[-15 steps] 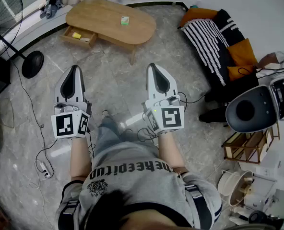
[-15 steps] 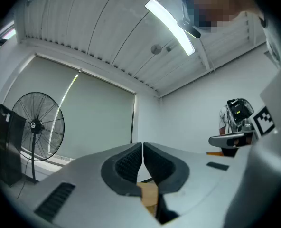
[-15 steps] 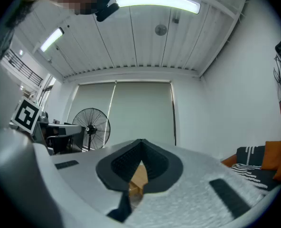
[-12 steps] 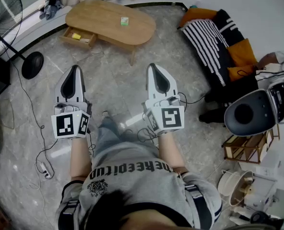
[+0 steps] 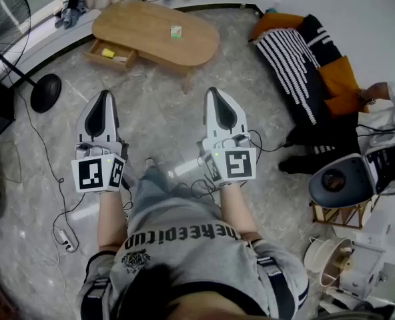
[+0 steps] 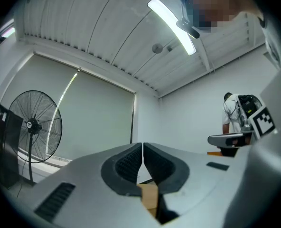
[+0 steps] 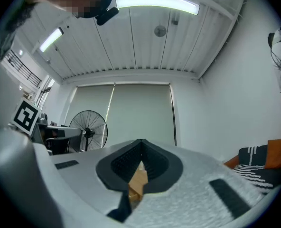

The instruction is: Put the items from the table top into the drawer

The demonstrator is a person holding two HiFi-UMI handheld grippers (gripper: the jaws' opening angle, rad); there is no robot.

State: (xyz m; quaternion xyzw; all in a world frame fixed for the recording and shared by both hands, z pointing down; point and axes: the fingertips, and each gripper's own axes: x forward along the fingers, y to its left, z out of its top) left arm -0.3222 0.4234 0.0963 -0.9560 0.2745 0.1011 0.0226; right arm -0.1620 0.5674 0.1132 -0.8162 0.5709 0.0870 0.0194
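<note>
Head view: an oval wooden table (image 5: 144, 19) sits at the top of the frame. A small green box (image 5: 176, 32) lies on it, and a yellow item (image 5: 107, 53) lies in its open drawer (image 5: 122, 53). The glossy white left gripper (image 5: 105, 97) and right gripper (image 5: 213, 95) hang over a grey stone floor (image 5: 157, 119).

Left gripper view: the ribbed dark pads (image 6: 131, 163) meet with nothing between them. A slatted ceiling (image 6: 107, 27) shows here, but no box.

Right gripper view: the jaws are likewise together and empty.

Tabletop (image 5: 151, 29): smooth pale wood, matt sheen. The open drawer (image 5: 111, 53) under its left end is the same wood. Floor (image 5: 164, 115) in front of the tabletop is glossy grey stone. Left gripper (image 5: 105, 95) and right gripper (image 5: 212, 92) have smooth white plastic shells and matt black ribbed pads (image 6: 128, 163). Right of the tabletop lies striped cloth (image 5: 287, 52).
</note>
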